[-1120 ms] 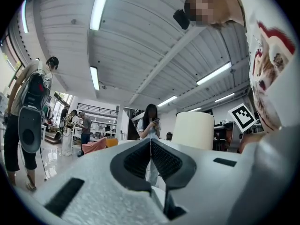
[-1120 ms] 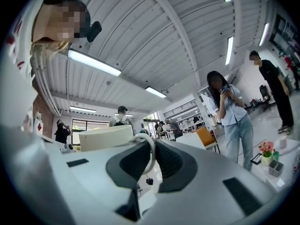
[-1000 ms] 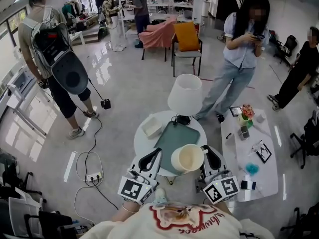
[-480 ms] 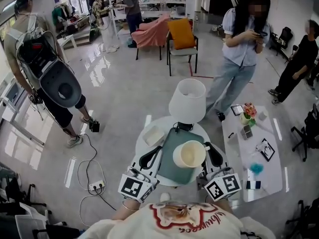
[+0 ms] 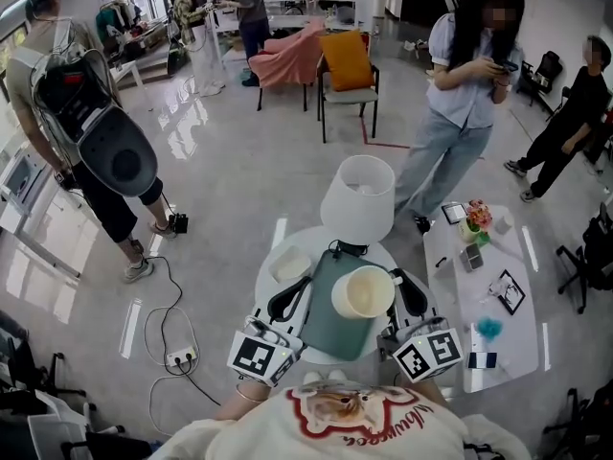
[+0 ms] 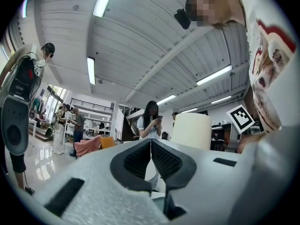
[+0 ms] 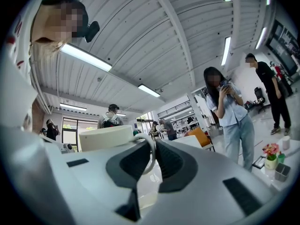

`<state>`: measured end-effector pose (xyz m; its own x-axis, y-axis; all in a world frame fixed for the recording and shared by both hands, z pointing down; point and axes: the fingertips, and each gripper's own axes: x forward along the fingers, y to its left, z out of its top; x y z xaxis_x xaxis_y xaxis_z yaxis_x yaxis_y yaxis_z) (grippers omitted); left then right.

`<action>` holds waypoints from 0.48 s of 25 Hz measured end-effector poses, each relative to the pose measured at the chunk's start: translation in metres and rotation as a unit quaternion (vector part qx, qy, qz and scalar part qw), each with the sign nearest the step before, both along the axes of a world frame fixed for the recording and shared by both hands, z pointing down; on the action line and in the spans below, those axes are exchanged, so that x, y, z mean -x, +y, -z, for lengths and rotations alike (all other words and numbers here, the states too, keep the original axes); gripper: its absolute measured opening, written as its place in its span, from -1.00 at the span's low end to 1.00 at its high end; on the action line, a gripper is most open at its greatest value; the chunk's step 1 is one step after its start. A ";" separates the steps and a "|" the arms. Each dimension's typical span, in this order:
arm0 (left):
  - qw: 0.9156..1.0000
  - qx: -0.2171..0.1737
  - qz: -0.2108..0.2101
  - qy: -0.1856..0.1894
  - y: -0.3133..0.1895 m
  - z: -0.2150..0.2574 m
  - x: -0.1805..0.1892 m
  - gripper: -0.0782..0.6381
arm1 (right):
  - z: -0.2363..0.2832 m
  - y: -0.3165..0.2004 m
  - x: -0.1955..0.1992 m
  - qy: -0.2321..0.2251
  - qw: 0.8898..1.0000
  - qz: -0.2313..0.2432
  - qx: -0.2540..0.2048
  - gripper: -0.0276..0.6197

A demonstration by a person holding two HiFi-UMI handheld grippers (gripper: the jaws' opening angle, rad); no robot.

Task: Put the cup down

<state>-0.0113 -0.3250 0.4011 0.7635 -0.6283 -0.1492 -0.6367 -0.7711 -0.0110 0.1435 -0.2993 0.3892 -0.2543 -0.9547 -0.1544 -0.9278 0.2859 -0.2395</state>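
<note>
A cream cup hangs over the dark green mat on the round white table. My right gripper is shut on the cup's handle at its right side. In the right gripper view the white handle loop sits pinched between the jaws, with the cup body to the left. My left gripper hovers left of the cup, apart from it, jaws shut with nothing held. The left gripper view shows the cup off to the right of its closed jaws.
A white lamp shade stands at the table's far edge, just beyond the cup. A small white dish lies on the table's left. A low white side table with small items stands at right. People stand around; a cable and power strip lie on the floor.
The cup and both grippers have stayed almost where they were over the mat. The head view has shifted slightly, and the person with the backpack at left has stepped along.
</note>
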 end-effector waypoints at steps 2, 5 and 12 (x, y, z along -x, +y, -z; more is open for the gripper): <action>1.000 -0.002 0.005 0.003 -0.003 0.003 -0.001 -0.73 | 0.001 -0.006 -0.003 0.000 1.000 0.005 -0.001 -0.76; 1.000 -0.003 0.015 0.004 -0.009 0.006 0.001 -0.73 | 0.002 -0.017 -0.006 -0.004 1.000 0.012 -0.002 -0.76; 1.000 0.007 0.030 0.001 -0.022 -0.003 0.000 -0.73 | -0.021 -0.040 -0.020 0.006 1.000 0.019 -0.003 -0.76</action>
